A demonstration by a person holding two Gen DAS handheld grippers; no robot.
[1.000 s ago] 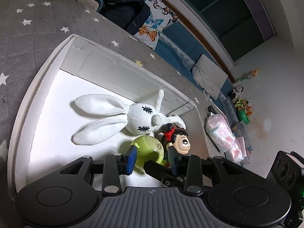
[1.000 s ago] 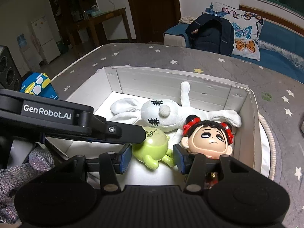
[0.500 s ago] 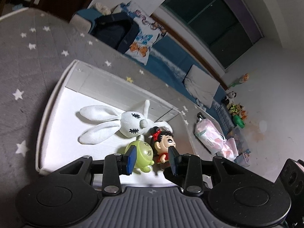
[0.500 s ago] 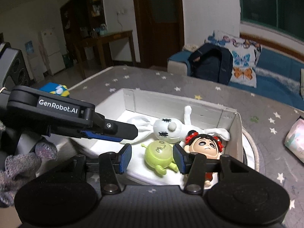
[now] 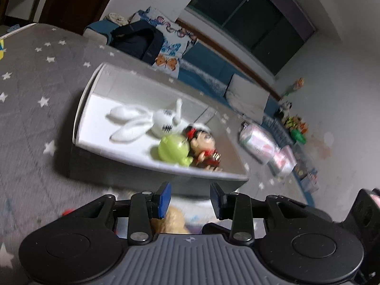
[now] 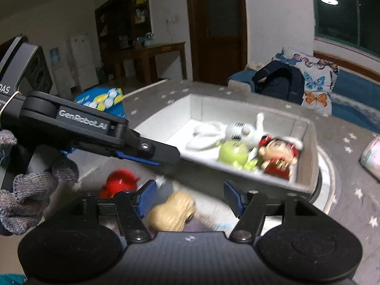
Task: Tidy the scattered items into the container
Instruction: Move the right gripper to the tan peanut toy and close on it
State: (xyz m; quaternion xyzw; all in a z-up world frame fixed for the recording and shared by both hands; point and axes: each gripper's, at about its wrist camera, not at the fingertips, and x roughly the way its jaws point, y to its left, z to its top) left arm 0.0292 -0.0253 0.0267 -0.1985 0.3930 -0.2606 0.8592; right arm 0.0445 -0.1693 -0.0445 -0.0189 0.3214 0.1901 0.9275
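White box [image 6: 306, 163] sits ahead of both grippers on the star-patterned mat, holding a white rabbit [image 5: 152, 121], green toy [image 6: 232, 153] and red-bowed doll [image 6: 277, 153]. Right gripper [image 6: 190, 194] is opening, nothing between its jaws; a tan plush [image 6: 173, 211] lies below it. Left gripper [image 5: 191, 198] stands apart, empty.

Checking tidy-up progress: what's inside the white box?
White box holds a white bunny, green toy and red-bowed doll. The bunny's body is partly covered by the other two.
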